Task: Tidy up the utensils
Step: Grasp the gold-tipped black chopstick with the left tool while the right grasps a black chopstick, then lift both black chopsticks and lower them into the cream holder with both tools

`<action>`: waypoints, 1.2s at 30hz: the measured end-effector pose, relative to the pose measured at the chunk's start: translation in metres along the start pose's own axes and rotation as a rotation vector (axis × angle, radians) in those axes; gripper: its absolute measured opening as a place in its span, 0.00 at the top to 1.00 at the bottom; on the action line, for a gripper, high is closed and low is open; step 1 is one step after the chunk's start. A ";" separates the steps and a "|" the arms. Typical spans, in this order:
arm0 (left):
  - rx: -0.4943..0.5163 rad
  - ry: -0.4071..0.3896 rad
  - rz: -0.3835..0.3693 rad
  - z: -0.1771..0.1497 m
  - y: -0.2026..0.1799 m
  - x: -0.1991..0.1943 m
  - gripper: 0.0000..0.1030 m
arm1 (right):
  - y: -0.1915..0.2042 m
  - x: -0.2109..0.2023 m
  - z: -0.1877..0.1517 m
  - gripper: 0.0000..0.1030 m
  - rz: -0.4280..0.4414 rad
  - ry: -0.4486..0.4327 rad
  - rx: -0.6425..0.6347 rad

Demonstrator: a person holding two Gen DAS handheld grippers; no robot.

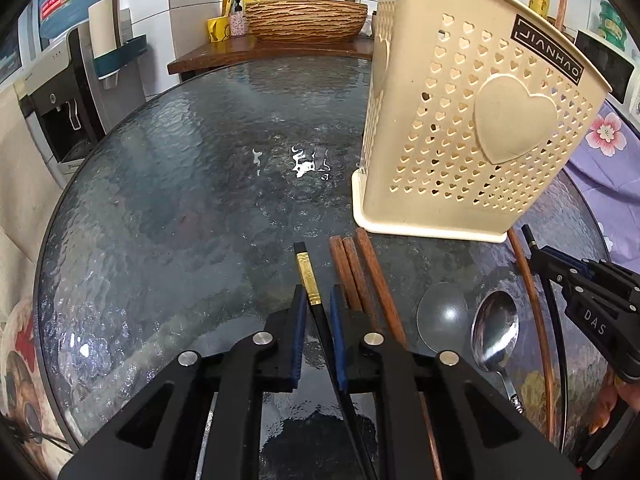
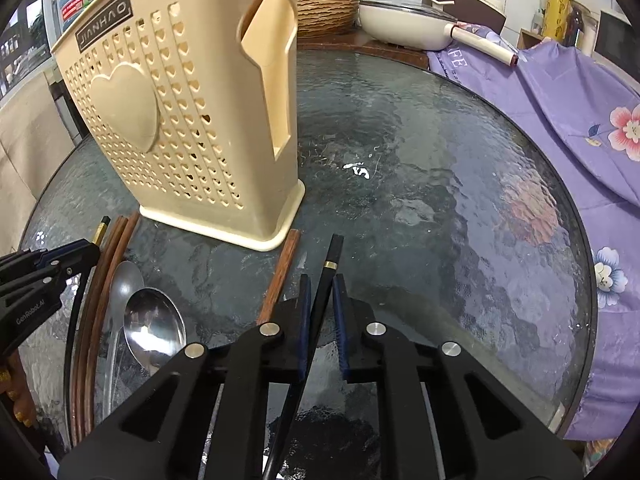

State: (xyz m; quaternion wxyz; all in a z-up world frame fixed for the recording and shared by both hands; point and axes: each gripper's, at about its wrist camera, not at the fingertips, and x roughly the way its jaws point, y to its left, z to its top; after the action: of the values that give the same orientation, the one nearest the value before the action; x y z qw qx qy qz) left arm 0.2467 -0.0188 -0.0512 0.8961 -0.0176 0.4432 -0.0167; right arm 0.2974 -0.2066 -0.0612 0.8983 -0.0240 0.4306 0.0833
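Observation:
My left gripper (image 1: 316, 292) is shut on a black chopstick (image 1: 306, 264) with a gold band, low over the glass table. Several brown wooden chopsticks (image 1: 360, 272) lie just to its right. My right gripper (image 2: 320, 280) is shut on a second black chopstick (image 2: 332, 252) with a thin gold ring; one brown chopstick (image 2: 280, 280) lies left of it. A cream perforated utensil holder (image 1: 460, 120) (image 2: 180, 120) stands upright just beyond both grippers. A steel spoon (image 1: 496, 332) (image 2: 154, 328) and a paler spoon (image 1: 442, 316) lie between the grippers.
The round textured glass table (image 1: 200, 200) (image 2: 440, 200) spreads ahead. A purple floral cloth (image 2: 560, 120) covers its right side. A wooden basin (image 1: 306, 20) and a white pan (image 2: 404, 24) sit on the counter behind. A water dispenser (image 1: 60, 112) stands at left.

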 end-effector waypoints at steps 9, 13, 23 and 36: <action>-0.003 -0.005 -0.006 -0.001 -0.002 0.000 0.92 | -0.009 0.001 -0.002 0.92 0.032 -0.008 0.045; -0.006 -0.008 -0.009 0.002 -0.002 0.001 0.93 | -0.015 0.002 0.001 0.92 0.054 -0.010 0.062; -0.033 -0.035 -0.051 0.007 0.006 -0.007 0.93 | -0.032 -0.022 0.007 0.92 0.174 -0.064 0.130; -0.022 -0.175 -0.180 0.023 0.007 -0.072 0.93 | -0.055 -0.094 0.017 0.92 0.436 -0.241 0.201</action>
State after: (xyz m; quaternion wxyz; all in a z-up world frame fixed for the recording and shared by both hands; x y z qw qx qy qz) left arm 0.2216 -0.0077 0.0193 0.9259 -0.0683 0.3603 -0.0906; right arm 0.2623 -0.2709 0.0209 0.9018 0.1687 0.3219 0.2336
